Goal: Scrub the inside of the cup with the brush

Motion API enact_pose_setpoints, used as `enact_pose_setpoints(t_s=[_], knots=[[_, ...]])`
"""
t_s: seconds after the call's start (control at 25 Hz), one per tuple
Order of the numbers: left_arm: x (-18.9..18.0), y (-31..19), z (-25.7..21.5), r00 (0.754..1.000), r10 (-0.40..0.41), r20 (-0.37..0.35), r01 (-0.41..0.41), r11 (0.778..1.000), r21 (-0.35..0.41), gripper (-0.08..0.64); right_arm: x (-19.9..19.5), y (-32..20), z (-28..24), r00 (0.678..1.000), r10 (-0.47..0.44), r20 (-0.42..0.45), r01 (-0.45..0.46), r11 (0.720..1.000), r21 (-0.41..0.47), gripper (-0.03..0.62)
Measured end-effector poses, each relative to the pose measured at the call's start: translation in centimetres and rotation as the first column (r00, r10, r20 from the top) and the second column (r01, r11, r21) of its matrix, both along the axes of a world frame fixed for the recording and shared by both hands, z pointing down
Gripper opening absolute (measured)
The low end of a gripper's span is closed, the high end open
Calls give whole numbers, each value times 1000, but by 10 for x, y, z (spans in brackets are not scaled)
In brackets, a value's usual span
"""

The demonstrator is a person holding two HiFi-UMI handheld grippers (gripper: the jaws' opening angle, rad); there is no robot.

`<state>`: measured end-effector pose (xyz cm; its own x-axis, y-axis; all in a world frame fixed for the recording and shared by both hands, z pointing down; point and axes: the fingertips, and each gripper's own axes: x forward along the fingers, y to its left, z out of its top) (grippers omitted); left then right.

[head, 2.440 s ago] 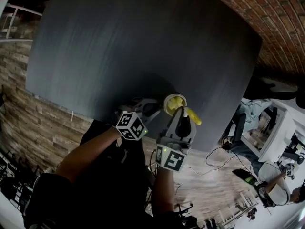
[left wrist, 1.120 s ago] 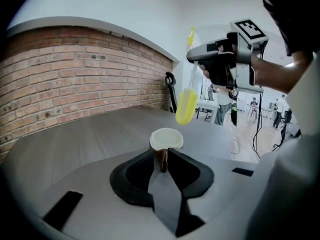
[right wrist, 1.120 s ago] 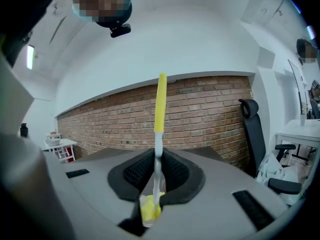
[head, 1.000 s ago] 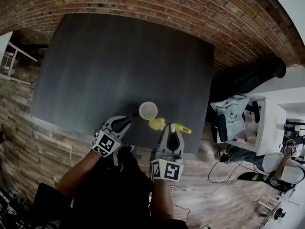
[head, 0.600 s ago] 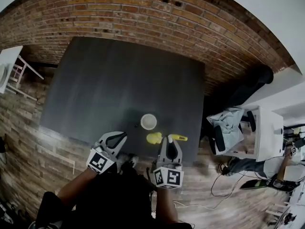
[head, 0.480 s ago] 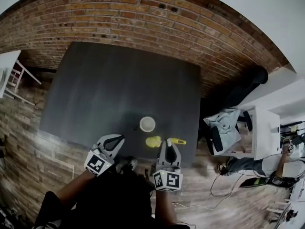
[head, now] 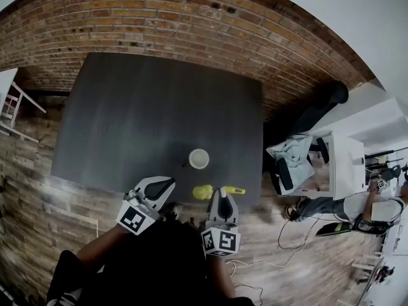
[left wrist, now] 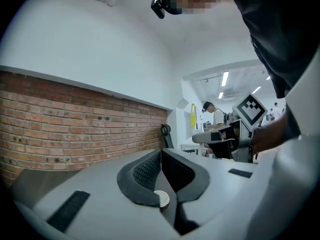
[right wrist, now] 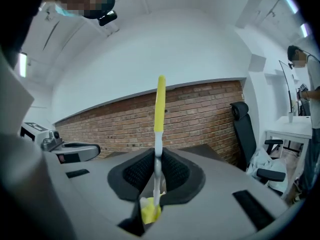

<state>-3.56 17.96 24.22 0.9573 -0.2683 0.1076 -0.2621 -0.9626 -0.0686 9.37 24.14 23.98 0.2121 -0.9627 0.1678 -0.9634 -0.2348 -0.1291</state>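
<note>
A white cup (head: 199, 159) stands upright by itself on the dark table (head: 146, 107), near its front edge. My left gripper (head: 168, 183) hangs short of the cup to its left, shut and empty. Its own view shows the jaws (left wrist: 162, 166) closed together, with the cup (left wrist: 161, 199) small below them. My right gripper (head: 223, 194) is shut on the brush, holding the thin neck between the yellow sponge head (head: 203, 191) and the yellow handle (head: 235, 189). In the right gripper view the brush handle (right wrist: 160, 104) sticks up past the jaws (right wrist: 158, 160) and the sponge head (right wrist: 150, 211) hangs below.
A brick wall (head: 191, 24) runs behind the table. At the right stand a black office chair (head: 319, 107), a white desk (head: 347, 164) and cables on the wooden floor (head: 287, 234). A person (right wrist: 306, 84) works at the far right.
Both grippers have drawn back from the cup toward the table's front edge. The left jaws have gone from open to shut. The head camera sees more of the room.
</note>
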Motion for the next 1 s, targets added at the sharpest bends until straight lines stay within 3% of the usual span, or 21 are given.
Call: enact_pose_setpoints(t_s=[1.0], knots=[[-14, 2, 0, 998, 57, -38, -58, 998, -31, 37, -32, -2, -1, 999, -11, -31, 11, 1000, 10, 60]])
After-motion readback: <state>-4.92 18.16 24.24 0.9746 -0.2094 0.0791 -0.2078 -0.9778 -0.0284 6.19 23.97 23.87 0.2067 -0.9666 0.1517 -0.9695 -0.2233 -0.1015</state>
